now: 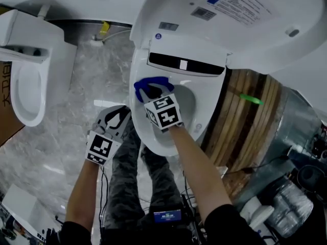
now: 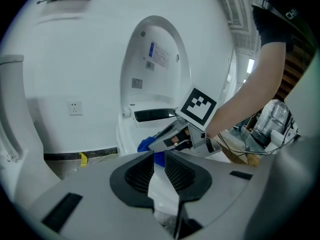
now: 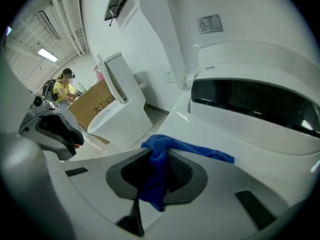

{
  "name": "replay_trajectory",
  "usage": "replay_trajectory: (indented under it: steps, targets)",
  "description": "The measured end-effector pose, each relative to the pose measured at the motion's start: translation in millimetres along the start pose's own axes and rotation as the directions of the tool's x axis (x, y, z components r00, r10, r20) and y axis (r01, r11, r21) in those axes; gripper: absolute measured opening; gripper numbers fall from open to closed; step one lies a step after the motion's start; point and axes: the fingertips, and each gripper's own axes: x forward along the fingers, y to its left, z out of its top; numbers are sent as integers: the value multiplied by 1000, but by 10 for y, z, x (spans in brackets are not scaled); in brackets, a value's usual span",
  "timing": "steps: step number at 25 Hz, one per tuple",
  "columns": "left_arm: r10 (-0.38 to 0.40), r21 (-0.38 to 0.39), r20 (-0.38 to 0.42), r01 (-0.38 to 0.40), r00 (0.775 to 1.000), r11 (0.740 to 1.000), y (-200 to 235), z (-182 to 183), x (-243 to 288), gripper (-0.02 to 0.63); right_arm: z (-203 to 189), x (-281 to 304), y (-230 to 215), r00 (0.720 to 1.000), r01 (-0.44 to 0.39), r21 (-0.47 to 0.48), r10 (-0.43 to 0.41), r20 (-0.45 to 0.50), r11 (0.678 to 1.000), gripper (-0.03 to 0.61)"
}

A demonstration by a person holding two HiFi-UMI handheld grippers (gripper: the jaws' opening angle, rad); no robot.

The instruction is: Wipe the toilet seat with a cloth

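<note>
A white toilet stands with its lid (image 1: 230,29) raised and its seat (image 1: 159,146) down. My right gripper (image 1: 153,92) is shut on a blue cloth (image 1: 148,84) that lies against the rear left of the seat. In the right gripper view the cloth (image 3: 195,148) hangs bunched between the jaws of that gripper (image 3: 159,156) and spreads onto the seat (image 3: 210,129). My left gripper (image 1: 120,115) hovers just left of the bowl, above the floor. Its jaws stand a narrow gap apart in the left gripper view (image 2: 158,156), with nothing between them.
A second toilet (image 1: 30,80) stands at the left, with a cardboard box (image 1: 7,121) beside it. A wooden cable spool (image 1: 245,121) is close on the right, with bottles (image 1: 286,203) and clutter behind it. The floor (image 1: 66,147) is grey marble. A person (image 3: 62,89) sits far off.
</note>
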Motion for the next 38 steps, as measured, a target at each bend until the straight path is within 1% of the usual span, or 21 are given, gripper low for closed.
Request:
replay_trajectory:
  steps: [5,9,11,15,17,22,26,30,34,38]
  targets:
    - [3,-11,-10,-3,1000,1000,-141,-131,-11,63,-246,-61,133,1000,-19,9,19,-11,1000,71]
    - [0,-29,-16,0,1000,1000,-300,-243,-24,52,-482,-124,262,999,-38,-2,38,-22,999,71]
    - [2,-34,-21,-3,1000,999,-387,-299,-33,41,-622,-178,345,998,-51,-11,51,-42,999,71]
    - [29,-47,-47,-31,998,998,-527,-443,-74,12,-926,-319,512,994,-75,3,75,-84,997,71]
    - [30,-53,-60,-33,998,998,-623,-522,-102,12,-1090,-380,586,992,-78,8,78,-95,997,71]
    - [10,-64,-90,-16,996,998,-1008,-754,-145,12,-1507,-558,761,989,-93,8,93,-116,996,71]
    - [-2,-27,-111,-1,994,1000,-1253,-887,-118,12,-1773,-699,877,987,-99,2,99,-128,995,71]
    - [-33,-12,-146,32,989,999,-1499,-1026,-92,12,-2104,-862,949,983,-101,13,101,-152,995,71]
    - [-69,6,-180,71,981,997,-1775,-1120,-43,11,-2498,-1086,886,978,-82,61,92,-185,995,71]
    - [-111,26,-210,119,971,993,-2004,-1124,52,11,-2836,-1319,636,978,-18,119,42,-206,993,71]
